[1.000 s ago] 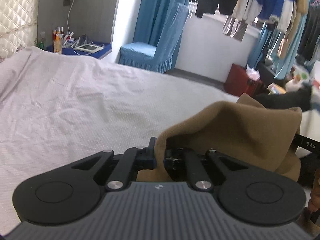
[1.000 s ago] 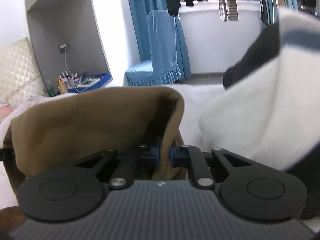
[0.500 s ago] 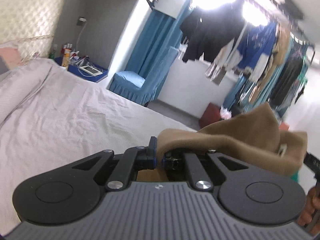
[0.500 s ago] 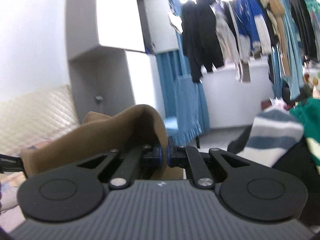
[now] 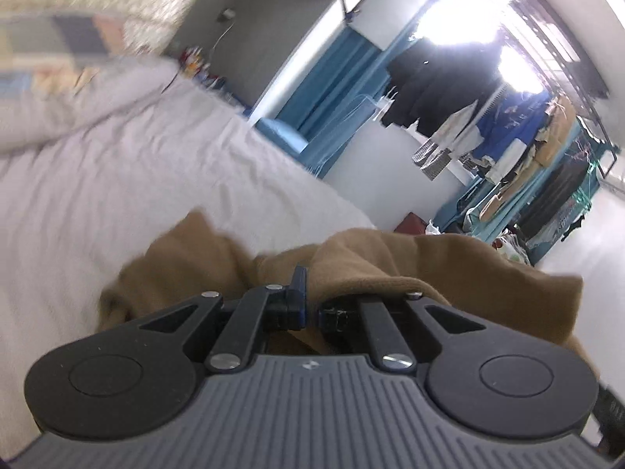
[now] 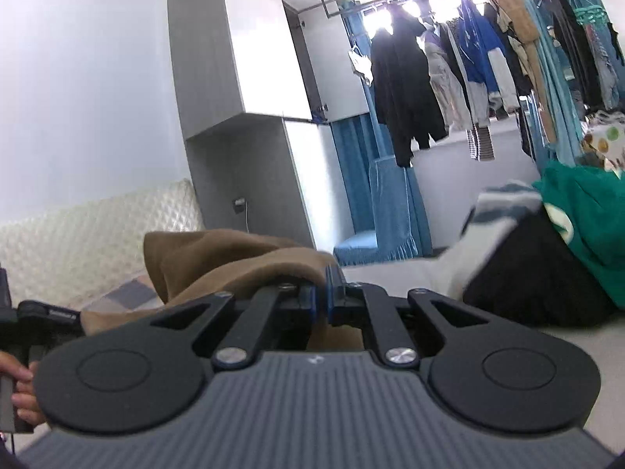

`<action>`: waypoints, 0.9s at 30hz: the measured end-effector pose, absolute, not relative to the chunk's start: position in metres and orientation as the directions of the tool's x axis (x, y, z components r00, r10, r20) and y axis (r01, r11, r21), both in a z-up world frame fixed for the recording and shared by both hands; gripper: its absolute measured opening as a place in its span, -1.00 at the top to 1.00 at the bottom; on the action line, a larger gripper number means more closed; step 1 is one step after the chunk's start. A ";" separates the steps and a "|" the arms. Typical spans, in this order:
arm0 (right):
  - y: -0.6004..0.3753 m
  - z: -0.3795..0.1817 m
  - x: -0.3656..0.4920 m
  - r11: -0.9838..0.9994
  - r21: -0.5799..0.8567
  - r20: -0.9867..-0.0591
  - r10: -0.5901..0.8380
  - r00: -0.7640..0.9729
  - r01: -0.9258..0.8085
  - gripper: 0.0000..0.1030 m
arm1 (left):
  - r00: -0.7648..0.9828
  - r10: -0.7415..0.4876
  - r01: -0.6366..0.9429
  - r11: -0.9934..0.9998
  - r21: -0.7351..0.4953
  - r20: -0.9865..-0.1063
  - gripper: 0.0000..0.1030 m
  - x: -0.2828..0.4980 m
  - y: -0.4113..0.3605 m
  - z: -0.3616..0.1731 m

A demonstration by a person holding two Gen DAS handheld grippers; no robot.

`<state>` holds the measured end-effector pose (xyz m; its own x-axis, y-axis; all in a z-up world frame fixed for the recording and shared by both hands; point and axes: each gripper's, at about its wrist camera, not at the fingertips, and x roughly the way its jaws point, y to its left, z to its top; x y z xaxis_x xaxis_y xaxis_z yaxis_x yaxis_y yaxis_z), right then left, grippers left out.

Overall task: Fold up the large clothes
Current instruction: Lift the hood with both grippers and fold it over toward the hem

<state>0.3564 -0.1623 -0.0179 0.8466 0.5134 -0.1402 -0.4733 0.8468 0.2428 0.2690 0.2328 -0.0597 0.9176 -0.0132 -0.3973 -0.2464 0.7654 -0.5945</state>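
A brown garment [image 5: 449, 269] is held up between both grippers above the bed [image 5: 129, 179]. My left gripper [image 5: 310, 297] is shut on one edge of the cloth, which drapes over its right finger and hangs down to the left. In the right wrist view my right gripper [image 6: 326, 293] is shut on another edge of the brown garment [image 6: 218, 262], which bunches to its left. The left gripper's handle [image 6: 43, 312] and the hand on it show at the left edge there.
A pile of clothes lies on the bed at the right: a black one [image 6: 531, 277], a green one [image 6: 586, 219] and a striped white one [image 6: 496, 215]. A blue covered chair [image 6: 386, 211], hanging clothes [image 6: 406, 90] and a padded headboard [image 6: 78, 234] stand behind.
Both grippers have risen with the brown garment and tilted; the left view has rolled and swung over the bed. The clothes pile now sits lower and further right in the right view.
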 end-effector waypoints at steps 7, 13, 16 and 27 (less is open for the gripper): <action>-0.153 -0.079 0.308 0.869 0.271 -0.319 0.487 0.813 -0.414 0.84 | 0.866 -0.008 -0.325 0.752 -0.574 -0.501 0.87 0.237 0.223 -0.138; -0.147 -0.125 0.330 0.899 0.301 -0.518 0.435 0.737 -0.319 0.84 | 0.829 -0.002 -0.352 0.775 -0.526 -0.559 0.86 0.246 0.220 -0.169; -0.147 -0.135 0.338 0.898 0.320 -0.552 0.435 0.712 -0.301 0.84 | 0.831 0.001 -0.346 0.784 -0.515 -0.556 0.84 0.249 0.219 -0.167; -0.155 -0.128 0.323 0.894 0.355 -0.587 0.442 0.678 -0.275 0.56 | 0.805 -0.092 -0.328 0.754 -0.569 -0.586 0.02 0.233 0.232 -0.155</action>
<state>0.3234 -0.1549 -0.1281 0.6782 0.4420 -0.5871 -0.2755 0.8935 0.3546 0.2328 0.2322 -0.1549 0.8049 -0.0915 -0.5863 -0.3285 0.7542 -0.5686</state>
